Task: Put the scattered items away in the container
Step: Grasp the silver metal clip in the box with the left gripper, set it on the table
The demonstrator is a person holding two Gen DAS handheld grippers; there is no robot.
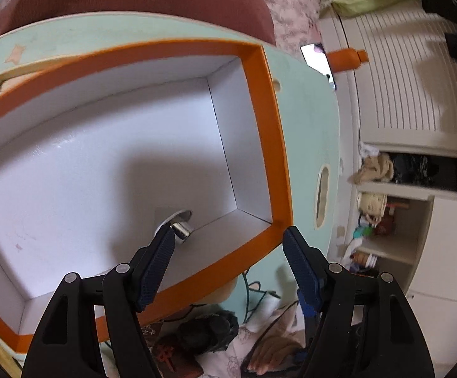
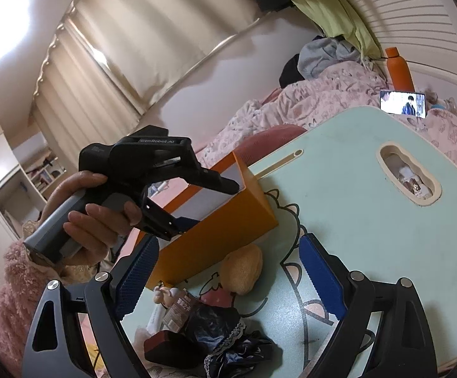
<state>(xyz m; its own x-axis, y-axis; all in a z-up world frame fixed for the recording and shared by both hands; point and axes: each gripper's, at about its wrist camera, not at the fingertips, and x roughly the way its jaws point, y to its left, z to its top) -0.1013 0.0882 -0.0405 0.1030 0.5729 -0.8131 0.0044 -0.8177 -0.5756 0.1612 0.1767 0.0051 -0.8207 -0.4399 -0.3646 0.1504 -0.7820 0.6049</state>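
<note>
An orange box (image 1: 261,119) with a white inside stands on the mint-green table (image 2: 354,220). In the left wrist view a small silver metal piece (image 1: 181,226) lies on the box floor by the near wall, just beside my left finger. My left gripper (image 1: 228,236) hangs open over that corner with nothing between its pads. In the right wrist view a hand holds the left gripper (image 2: 209,204) over the box (image 2: 216,226). My right gripper (image 2: 228,252) stands open above the table, holding nothing. A tan knitted ball (image 2: 242,269), black lacy fabric (image 2: 228,330) and a dark red case (image 2: 162,349) lie below it.
A small figurine (image 2: 164,293) and a brown packet (image 2: 178,312) lie beside the fabric. A lit phone (image 2: 402,104) and an orange bottle (image 2: 398,69) stand past the table's far edge on the pink bedding. The table has a cut-out hole (image 2: 408,179). White shelves (image 1: 395,220) stand to the right.
</note>
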